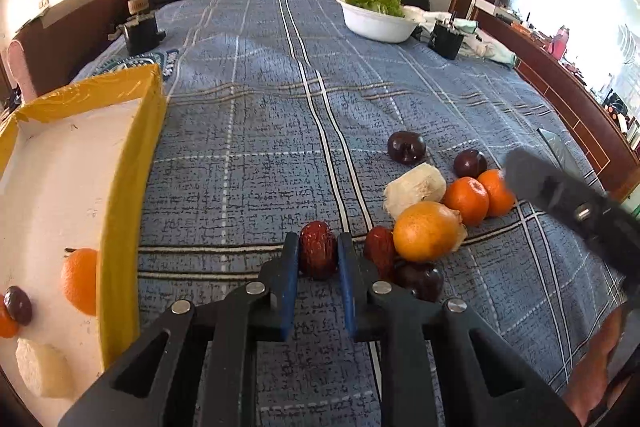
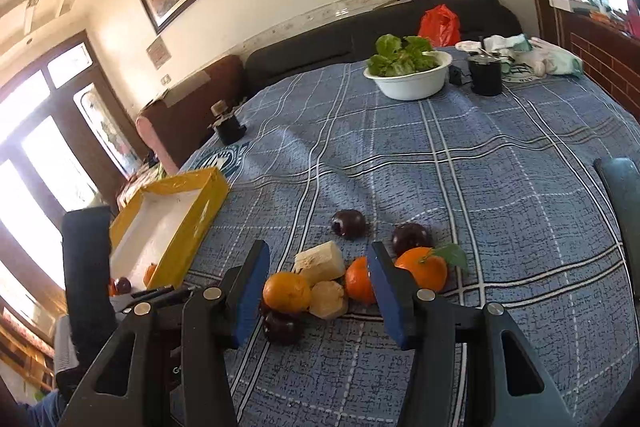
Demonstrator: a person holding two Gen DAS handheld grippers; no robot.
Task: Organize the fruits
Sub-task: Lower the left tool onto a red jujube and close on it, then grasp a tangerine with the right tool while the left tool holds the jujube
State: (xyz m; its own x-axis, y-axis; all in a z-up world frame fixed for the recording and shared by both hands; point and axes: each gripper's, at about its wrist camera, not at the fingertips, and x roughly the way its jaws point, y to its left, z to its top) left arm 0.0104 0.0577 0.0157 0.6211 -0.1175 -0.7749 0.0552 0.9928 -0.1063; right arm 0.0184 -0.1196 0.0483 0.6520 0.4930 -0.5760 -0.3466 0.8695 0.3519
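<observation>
My left gripper (image 1: 322,259) is shut on a wrinkled red date (image 1: 318,253) lying on the blue checked cloth (image 1: 248,131). A second date (image 1: 380,251), a yellow-orange fruit (image 1: 426,237) and a dark plum (image 1: 420,281) sit just to its right. My right gripper (image 2: 320,293) is open over that pile, its pads either side of the yellow-orange fruit (image 2: 287,291), a pale chunk (image 2: 328,299) and an orange (image 2: 358,285), touching none. The yellow box (image 1: 132,155) at the left holds an orange (image 1: 80,281), a plum (image 1: 18,305) and a white chunk (image 1: 44,371).
Two more plums (image 2: 349,223) (image 2: 410,237), a white chunk (image 2: 320,261) and a leafed orange (image 2: 422,267) lie beyond the pile. Far back stand a white bowl of lettuce (image 2: 408,79), black devices (image 2: 485,75) (image 2: 230,129) and a red bag (image 2: 440,21).
</observation>
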